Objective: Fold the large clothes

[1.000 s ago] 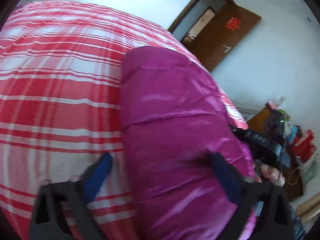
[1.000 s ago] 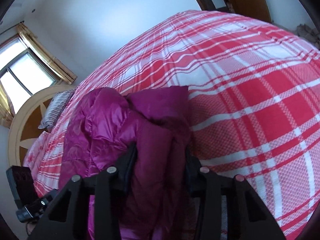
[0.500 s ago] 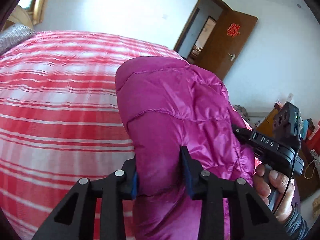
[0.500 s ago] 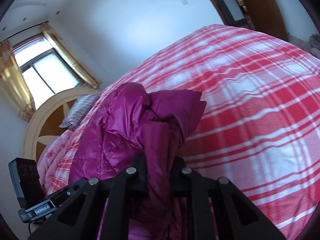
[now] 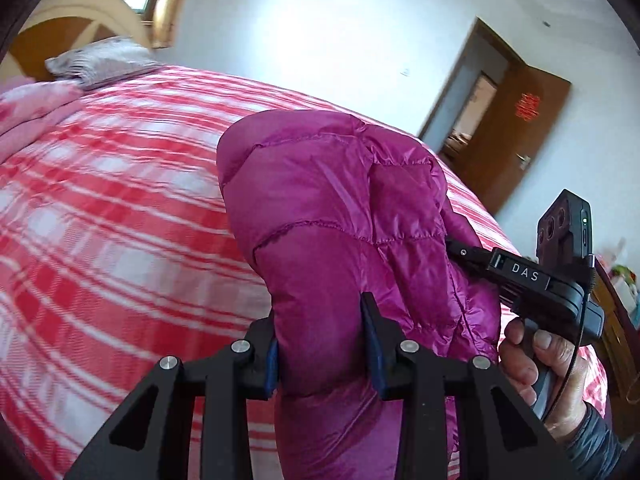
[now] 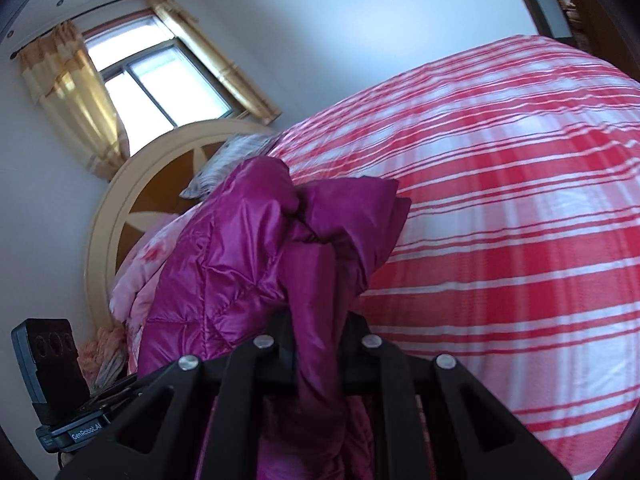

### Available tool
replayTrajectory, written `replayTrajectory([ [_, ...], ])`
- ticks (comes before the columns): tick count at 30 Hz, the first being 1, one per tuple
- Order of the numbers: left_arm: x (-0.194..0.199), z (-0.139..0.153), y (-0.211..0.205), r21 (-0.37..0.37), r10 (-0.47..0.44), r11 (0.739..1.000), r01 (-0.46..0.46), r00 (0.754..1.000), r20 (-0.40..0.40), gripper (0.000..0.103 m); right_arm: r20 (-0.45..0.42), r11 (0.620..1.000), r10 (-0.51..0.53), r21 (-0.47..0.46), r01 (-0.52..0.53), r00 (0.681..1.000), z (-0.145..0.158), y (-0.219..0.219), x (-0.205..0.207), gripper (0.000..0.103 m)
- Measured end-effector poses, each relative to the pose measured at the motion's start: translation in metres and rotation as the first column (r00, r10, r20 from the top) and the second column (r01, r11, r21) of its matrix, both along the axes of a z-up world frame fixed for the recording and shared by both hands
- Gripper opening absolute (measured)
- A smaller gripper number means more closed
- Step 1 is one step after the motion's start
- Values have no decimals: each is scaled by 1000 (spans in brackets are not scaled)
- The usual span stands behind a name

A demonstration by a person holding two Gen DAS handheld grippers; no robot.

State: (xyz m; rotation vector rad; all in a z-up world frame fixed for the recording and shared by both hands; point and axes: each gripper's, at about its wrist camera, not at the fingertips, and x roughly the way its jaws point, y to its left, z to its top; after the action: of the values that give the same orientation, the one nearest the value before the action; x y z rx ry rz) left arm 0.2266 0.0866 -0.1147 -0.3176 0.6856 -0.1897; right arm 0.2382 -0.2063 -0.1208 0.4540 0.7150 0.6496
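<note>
A magenta quilted down jacket [image 5: 332, 216] is held up above a bed with a red and white plaid cover [image 5: 100, 216]. My left gripper [image 5: 322, 344] is shut on a thick fold of the jacket. My right gripper [image 6: 316, 324] is shut on another bunched part of the jacket [image 6: 248, 248], which hangs down between its fingers. The right gripper also shows in the left wrist view [image 5: 532, 280], held by a hand at the jacket's right side. The left gripper's body shows at the lower left of the right wrist view [image 6: 52, 380].
A rounded wooden headboard [image 6: 132, 200], a grey pillow [image 5: 100, 60] and a pink quilt [image 5: 24, 108] are at the bed's head, under a curtained window [image 6: 152, 80]. An open brown door [image 5: 516, 132] stands past the bed's foot. Cluttered furniture [image 5: 616, 292] is beside the bed.
The left gripper closed on the jacket's fold. Both grippers have lifted the jacket higher off the bed, and the views have tilted up toward the headboard and window.
</note>
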Motion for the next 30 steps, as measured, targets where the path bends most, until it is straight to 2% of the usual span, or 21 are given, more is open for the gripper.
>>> replayTrajectory([
  [8,-16,-14,59,1,106,994,-106,994,-26,36,-20,991,128,-28,-128,992,-4,84,14,15],
  [13,-26,-24,69,5,128,992,-128,991,-36,36,-54,987,150,-48,-153,987,-18,110,21,15],
  [20,-21,-35,83,11,143,990,-142,989,-39,36,-83,986,139,-77,-145,987,-28,113,26,15],
  [27,-15,-55,94,-4,179,984,-180,980,-86,54,-134,987,107,-105,-121,985,-45,117,35,16],
  [30,-16,-59,94,-4,183,983,-184,979,-89,57,-147,987,104,-108,-120,984,-50,117,36,16],
])
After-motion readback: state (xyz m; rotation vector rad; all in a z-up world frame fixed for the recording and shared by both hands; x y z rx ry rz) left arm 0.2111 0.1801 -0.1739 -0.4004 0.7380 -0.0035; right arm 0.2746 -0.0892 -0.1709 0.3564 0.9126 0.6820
